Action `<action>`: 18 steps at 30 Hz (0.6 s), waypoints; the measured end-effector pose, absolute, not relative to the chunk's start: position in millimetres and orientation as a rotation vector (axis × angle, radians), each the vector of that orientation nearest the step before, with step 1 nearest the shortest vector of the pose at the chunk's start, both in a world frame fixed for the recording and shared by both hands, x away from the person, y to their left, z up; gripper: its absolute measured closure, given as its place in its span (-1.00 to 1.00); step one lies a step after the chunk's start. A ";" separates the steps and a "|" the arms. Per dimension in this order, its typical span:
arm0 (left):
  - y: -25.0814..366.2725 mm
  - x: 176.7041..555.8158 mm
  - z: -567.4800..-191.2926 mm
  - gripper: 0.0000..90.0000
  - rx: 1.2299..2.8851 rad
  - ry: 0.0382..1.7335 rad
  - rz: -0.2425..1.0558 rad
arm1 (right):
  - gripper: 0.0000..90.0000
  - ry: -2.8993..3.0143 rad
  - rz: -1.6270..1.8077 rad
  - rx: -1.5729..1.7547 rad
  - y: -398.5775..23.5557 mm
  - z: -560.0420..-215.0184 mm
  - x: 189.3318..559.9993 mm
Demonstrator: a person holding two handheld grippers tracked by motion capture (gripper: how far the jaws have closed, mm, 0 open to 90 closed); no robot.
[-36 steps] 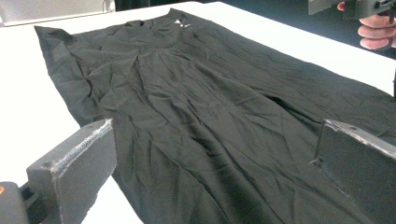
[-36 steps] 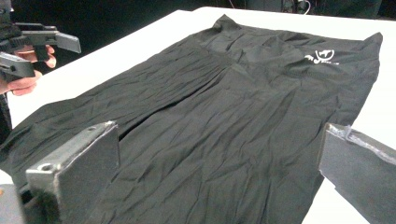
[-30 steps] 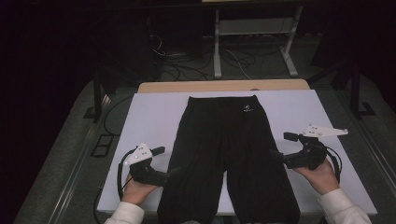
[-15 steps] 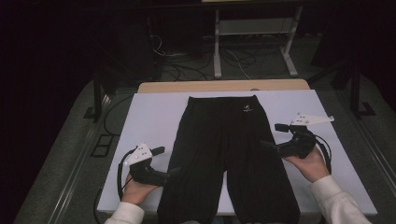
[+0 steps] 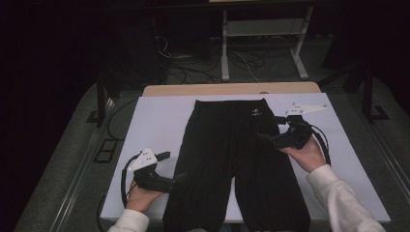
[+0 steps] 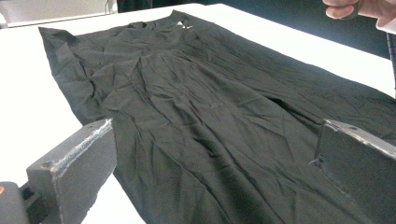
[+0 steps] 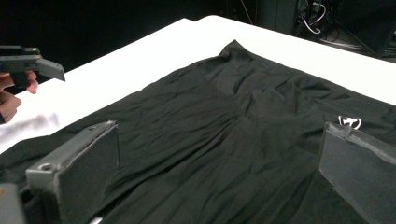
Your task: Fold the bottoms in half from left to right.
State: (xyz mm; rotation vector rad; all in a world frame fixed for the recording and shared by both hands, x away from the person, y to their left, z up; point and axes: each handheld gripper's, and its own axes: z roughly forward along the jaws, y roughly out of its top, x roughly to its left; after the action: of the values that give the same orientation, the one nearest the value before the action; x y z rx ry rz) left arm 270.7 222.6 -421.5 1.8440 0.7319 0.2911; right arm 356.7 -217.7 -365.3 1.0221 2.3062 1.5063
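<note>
Black trousers (image 5: 232, 159) lie flat on the white table (image 5: 154, 125), waist at the far side, both legs running toward the near edge. A small white logo (image 5: 255, 114) marks the waistband. My left gripper (image 5: 173, 167) stands open at the outer edge of the left leg, jaws pointing onto the cloth (image 6: 210, 93). My right gripper (image 5: 269, 127) hovers open over the right hip, just below the waist. Between its wide jaws (image 7: 219, 163) I see the wrinkled fabric (image 7: 224, 107) and the logo (image 7: 349, 122). Neither gripper holds anything.
A wooden board edge (image 5: 232, 89) runs behind the table's far side. Beyond it on the dark floor are cables and a white metal stand (image 5: 225, 53). Bare white tabletop lies left and right of the trousers.
The right gripper has travelled away from the person and inward, from beside the right leg to over the hip near the waist. The left gripper has stayed put.
</note>
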 end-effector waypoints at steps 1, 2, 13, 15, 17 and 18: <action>222.6 270.9 -421.6 -1.00 1.843 0.734 0.290 | -1.00 2.309 1.503 1.019 -216.3 -364.5 358.5; 222.8 271.0 -421.7 -1.00 1.843 0.733 0.290 | -1.00 2.312 1.500 1.018 -214.8 -363.7 360.1; 222.5 270.9 -421.6 -1.00 1.843 0.730 0.289 | -1.00 2.329 1.470 1.005 -204.9 -360.0 372.9; 222.6 270.9 -421.5 -1.00 1.842 0.731 0.290 | -1.00 2.337 1.455 0.996 -201.7 -358.0 376.2; 222.6 271.0 -421.6 -1.00 1.843 0.732 0.290 | -1.00 2.338 1.453 0.996 -200.6 -357.1 377.1; 222.5 270.9 -421.6 -1.00 1.844 0.730 0.290 | -1.00 2.340 1.449 0.990 -198.7 -355.5 379.6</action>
State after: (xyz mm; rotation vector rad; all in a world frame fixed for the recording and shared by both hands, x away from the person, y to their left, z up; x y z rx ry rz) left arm 270.9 222.5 -421.6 1.8435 0.7298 0.2903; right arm 379.6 -198.7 -355.5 0.9899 2.3404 1.4486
